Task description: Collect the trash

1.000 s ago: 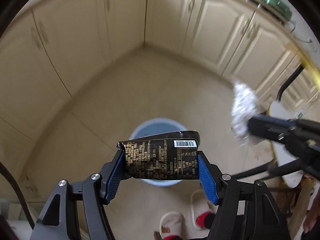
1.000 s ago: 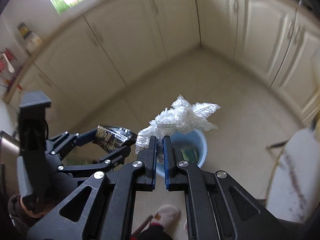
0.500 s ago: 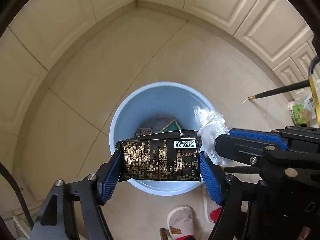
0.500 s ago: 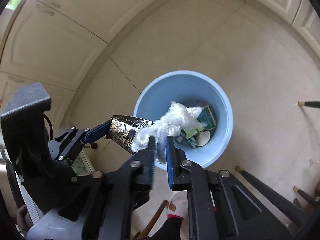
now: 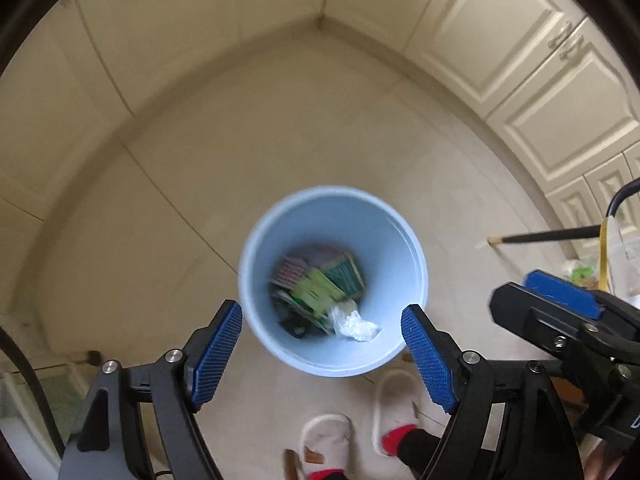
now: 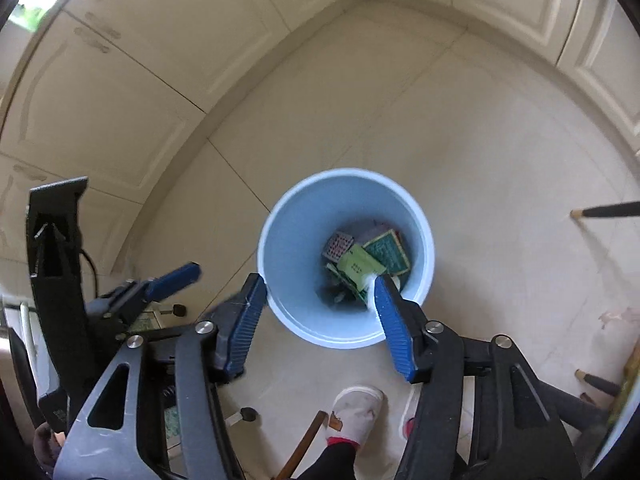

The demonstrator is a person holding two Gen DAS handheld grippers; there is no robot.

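As the left claw [image 5: 322, 356] hangs wide open and empty above the blue bin [image 5: 412, 248], a crumpled clear wrap [image 5: 354, 326] lies inside it, light and soft, easy to pinch anywhere. From the right wrist, the right claw [image 6: 318, 322] has just been opening above the bin, holding nothing.

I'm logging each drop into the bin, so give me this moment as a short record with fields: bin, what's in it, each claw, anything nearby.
bin: light blue round bin on the tiled floor, upright
contents: crumpled clear plastic, green packets, pink packet; dark wrapper not clearly told
left claw: open, nothing between the pads, above the bin; jaws have just been opening
right claw: open, empty, above the bin; jaws have just been opening
nearby: white slippers beside the bin
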